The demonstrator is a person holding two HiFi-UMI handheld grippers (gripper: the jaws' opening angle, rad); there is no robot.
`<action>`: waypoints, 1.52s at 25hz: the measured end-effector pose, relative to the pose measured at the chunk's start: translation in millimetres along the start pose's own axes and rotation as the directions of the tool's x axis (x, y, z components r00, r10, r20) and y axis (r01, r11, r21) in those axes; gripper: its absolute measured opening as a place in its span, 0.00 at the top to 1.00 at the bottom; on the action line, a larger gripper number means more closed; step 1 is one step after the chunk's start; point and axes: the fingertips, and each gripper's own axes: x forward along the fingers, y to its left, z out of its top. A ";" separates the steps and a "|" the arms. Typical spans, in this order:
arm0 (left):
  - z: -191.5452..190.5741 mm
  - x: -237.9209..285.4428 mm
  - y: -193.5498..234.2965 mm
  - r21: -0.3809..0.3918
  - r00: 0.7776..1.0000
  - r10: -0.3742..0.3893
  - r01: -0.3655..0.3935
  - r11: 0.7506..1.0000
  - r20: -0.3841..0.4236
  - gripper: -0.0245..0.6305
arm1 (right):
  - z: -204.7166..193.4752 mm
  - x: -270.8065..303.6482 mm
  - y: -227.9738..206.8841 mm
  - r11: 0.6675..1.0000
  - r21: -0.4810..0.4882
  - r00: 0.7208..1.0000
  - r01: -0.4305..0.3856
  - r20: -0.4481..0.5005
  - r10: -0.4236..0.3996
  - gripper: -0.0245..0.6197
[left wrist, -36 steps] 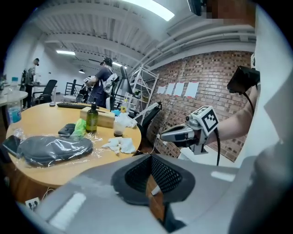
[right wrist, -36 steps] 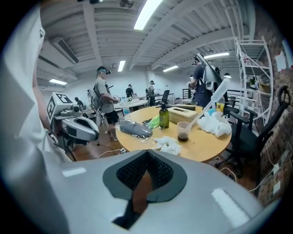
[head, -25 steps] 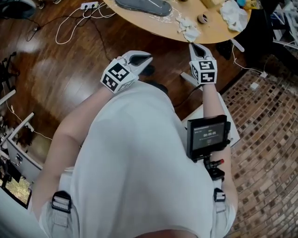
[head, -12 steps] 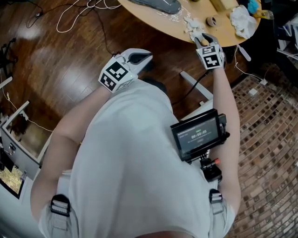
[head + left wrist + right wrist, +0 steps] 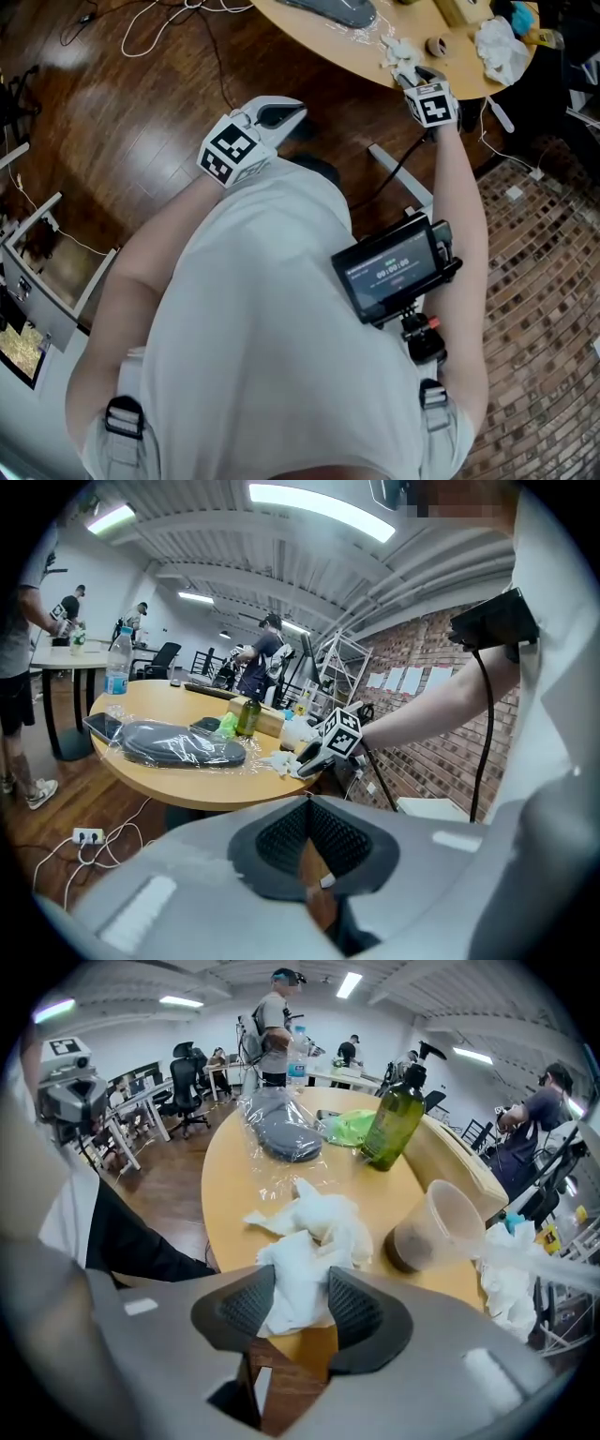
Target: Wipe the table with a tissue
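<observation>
Right gripper view: right gripper point(image 5: 302, 1309) jaws just opened wide, straddling crumpled tissue point(image 5: 309, 1241) at near edge of tabletop point(image 5: 225, 1166); pads not pressing. Left gripper point(image 5: 309, 846) closed, empty, well off tabletop. Judgement: tissue not yet grasped; all wiping left.

The round wooden table point(image 5: 234, 1176) carries a crumpled white tissue point(image 5: 314, 1241) at its near edge. From the tissue, a plastic cup point(image 5: 436, 1227) stands at three o'clock, a green bottle point(image 5: 392, 1119) at one, and a plastic-wrapped grey bundle point(image 5: 281, 1133) at twelve.
</observation>
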 end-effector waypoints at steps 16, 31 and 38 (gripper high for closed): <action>8.9 10.7 -2.0 0.041 0.998 -0.065 0.065 0.997 -0.004 0.96 | -12.0 -25.9 25.6 0.939 0.340 0.990 -0.043 0.140 -0.005 0.81; 32.2 83.4 -91.3 0.207 0.907 -0.399 0.419 0.884 -0.134 0.96 | -110.3 -151.4 71.4 0.733 0.679 0.923 0.034 0.260 -0.284 0.81; 24.6 102.9 -149.2 0.241 0.821 -0.520 0.568 0.787 -0.235 0.96 | -151.2 -208.0 103.2 0.602 0.796 0.873 0.065 0.247 -0.421 0.81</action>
